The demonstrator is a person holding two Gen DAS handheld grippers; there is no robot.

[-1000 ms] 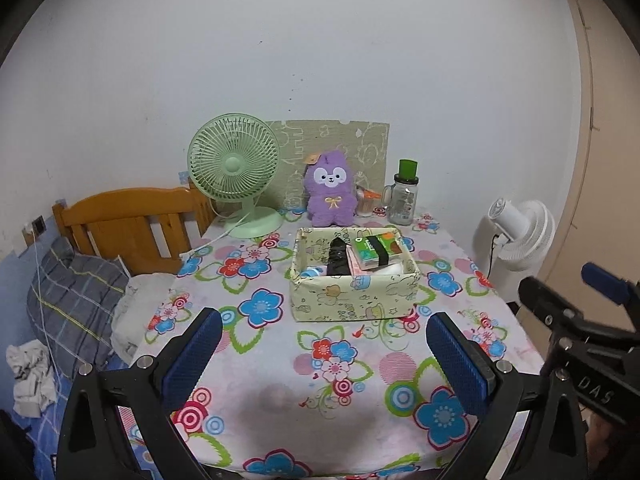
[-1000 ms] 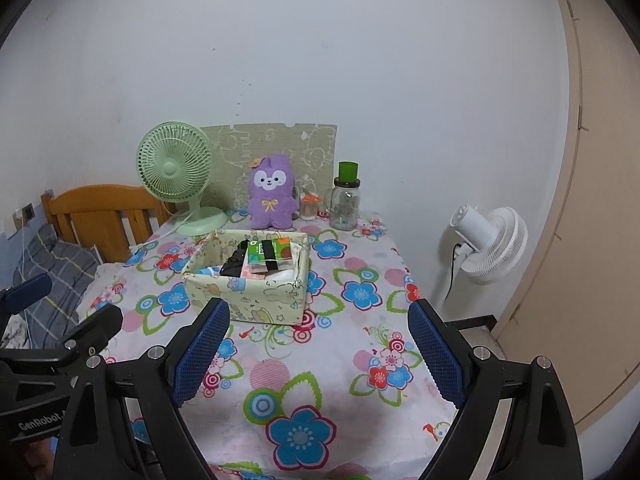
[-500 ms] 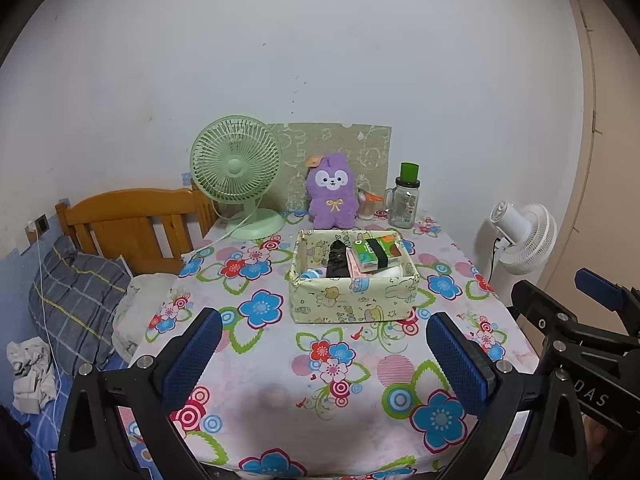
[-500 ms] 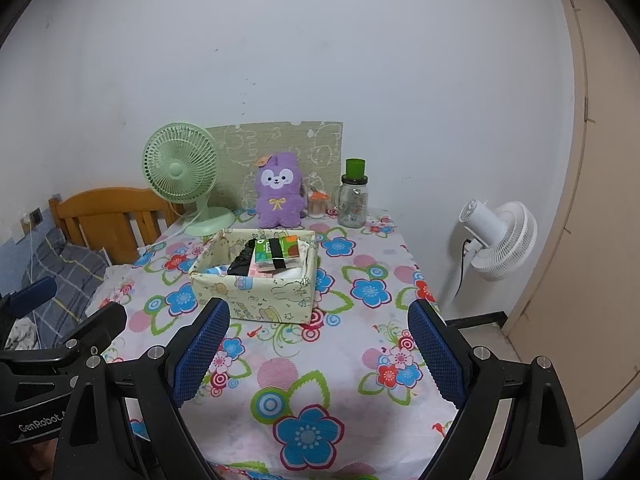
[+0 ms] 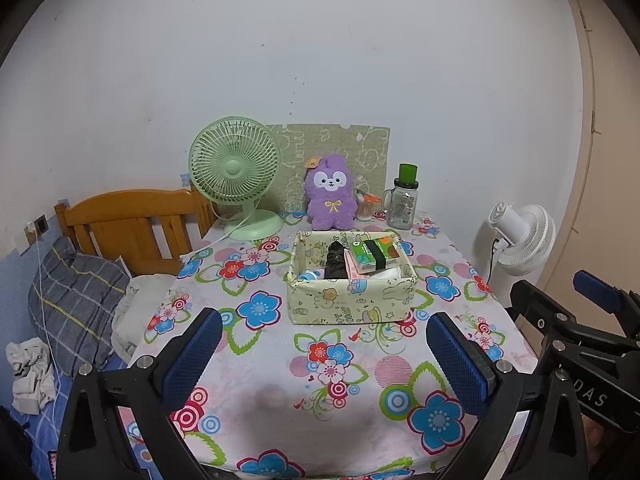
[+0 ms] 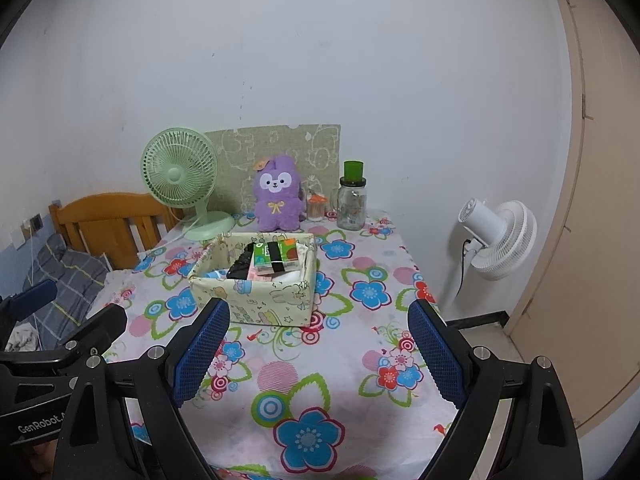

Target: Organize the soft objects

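Two tools are under my control, and both hang above the near edge of the worktop (image 5: pixel 280 344) with their jaws spread wide and nothing between them. My left tool (image 5: pixel 322 354) looks down the flowered cloth at the fabric box (image 5: pixel 352 300), which sits mid-worktop, well apart from both tools. Inside the box I can see a black folded item (image 5: pixel 335 260), a green packet with a black band (image 5: pixel 375 255) lying on something pink, and a bit of white and blue at the front; what those last pieces are, I cannot tell.

Behind the box, against the patterned board (image 5: pixel 352 142), the purple plush toy (image 5: pixel 330 197) stands upright between the green fan (image 5: pixel 235 168) and the glass jar with a green lid (image 5: pixel 403 200).

The left view gives me what the right one hardly shows: the plaid pillow (image 5: pixel 76 300) on the bed beside the wooden headboard (image 5: pixel 132 224), and crumpled cloth (image 5: pixel 28 372) lower down. It also catches my right tool (image 6: pixel 318 354) at its right edge. The right view, in turn, shows the white floor fan (image 6: pixel 500 236) in full, the door (image 6: pixel 592 200) and a strip of floor (image 6: pixel 488 340), with the left tool entering at its left edge.
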